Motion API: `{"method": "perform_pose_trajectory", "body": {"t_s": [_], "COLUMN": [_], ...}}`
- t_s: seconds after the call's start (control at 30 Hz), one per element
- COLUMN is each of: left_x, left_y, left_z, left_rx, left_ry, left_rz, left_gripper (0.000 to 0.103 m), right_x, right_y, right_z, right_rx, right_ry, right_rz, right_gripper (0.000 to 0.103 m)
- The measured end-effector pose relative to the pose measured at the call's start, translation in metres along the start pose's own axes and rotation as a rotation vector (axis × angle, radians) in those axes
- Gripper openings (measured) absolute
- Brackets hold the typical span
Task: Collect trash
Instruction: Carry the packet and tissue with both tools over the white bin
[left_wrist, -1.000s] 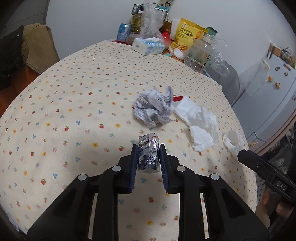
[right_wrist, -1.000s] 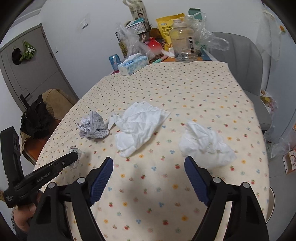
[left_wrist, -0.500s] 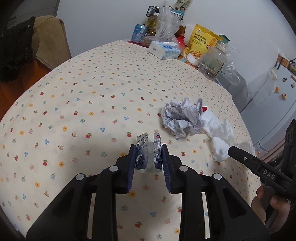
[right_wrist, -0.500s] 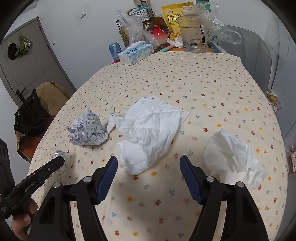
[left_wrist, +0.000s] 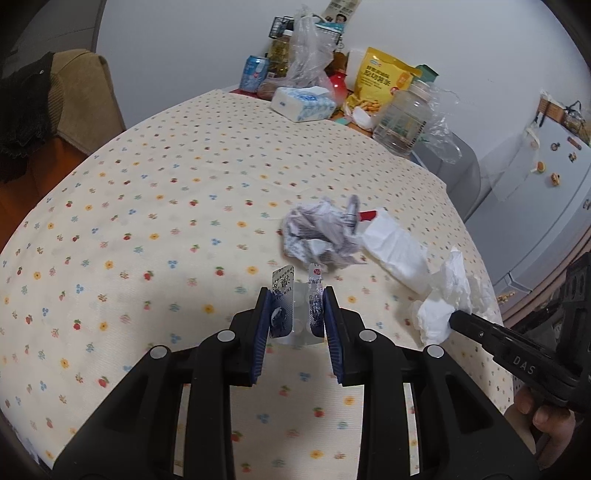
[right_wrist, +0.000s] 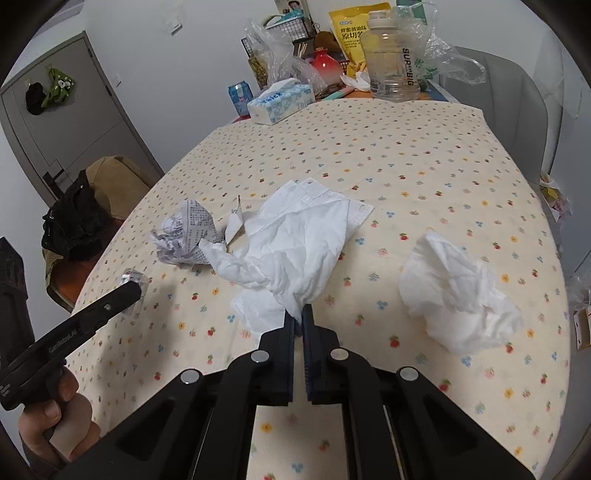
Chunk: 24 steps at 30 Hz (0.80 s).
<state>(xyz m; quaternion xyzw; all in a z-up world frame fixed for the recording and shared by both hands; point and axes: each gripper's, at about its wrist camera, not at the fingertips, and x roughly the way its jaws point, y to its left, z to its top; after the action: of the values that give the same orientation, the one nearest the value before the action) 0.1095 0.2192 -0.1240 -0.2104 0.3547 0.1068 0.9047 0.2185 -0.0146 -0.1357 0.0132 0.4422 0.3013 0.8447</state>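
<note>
A small folded foil blister pack (left_wrist: 295, 306) sits near the near-left edge of the table, pinched between the blue pads of the left gripper (left_wrist: 296, 314), whose jaws stand narrow against both of its faces. Just beyond it and slightly to the right lies a crumpled printed paper ball (left_wrist: 321, 236), touching a large white tissue (right_wrist: 299, 240) spread across the middle of the cloth. The right gripper (right_wrist: 299, 321) has its jaws drawn nearly together on the near corner of that tissue, which rises into a pinched peak between the pads. A second crumpled white tissue (right_wrist: 458, 295) lies apart to the right, near the table's right edge. All rest on a cream tablecloth (left_wrist: 166, 221) with small fruit and flower print. At the far end stand a tissue box (right_wrist: 280, 101), a clear plastic jug (right_wrist: 391, 59), a yellow snack bag (left_wrist: 380, 85) and a blue drink can (left_wrist: 255, 72).
</note>
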Motion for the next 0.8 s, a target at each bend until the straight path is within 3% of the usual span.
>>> {"method": "perform_pose_trajectory", "body": {"t_s": [0.4, 0.8], "left_x": [0.006, 0.02], "left_y": [-0.075, -0.174], "left_z": [-0.01, -0.021], "left_rx": [0.123, 0.267], "left_ry": [0.013, 0.041], "left_rz": [-0.081, -0.171], "left_gripper": [0.029, 0.029], "right_x": [-0.07, -0.123], "right_y": [-0.055, -0.141], "right_z": [-0.034, -0.057], "right_rx": [0.086, 0.229], "right_ry": [-0.093, -0.167], "right_rz": [-0.053, -0.121], "right_gripper": [0.005, 0.005]}}
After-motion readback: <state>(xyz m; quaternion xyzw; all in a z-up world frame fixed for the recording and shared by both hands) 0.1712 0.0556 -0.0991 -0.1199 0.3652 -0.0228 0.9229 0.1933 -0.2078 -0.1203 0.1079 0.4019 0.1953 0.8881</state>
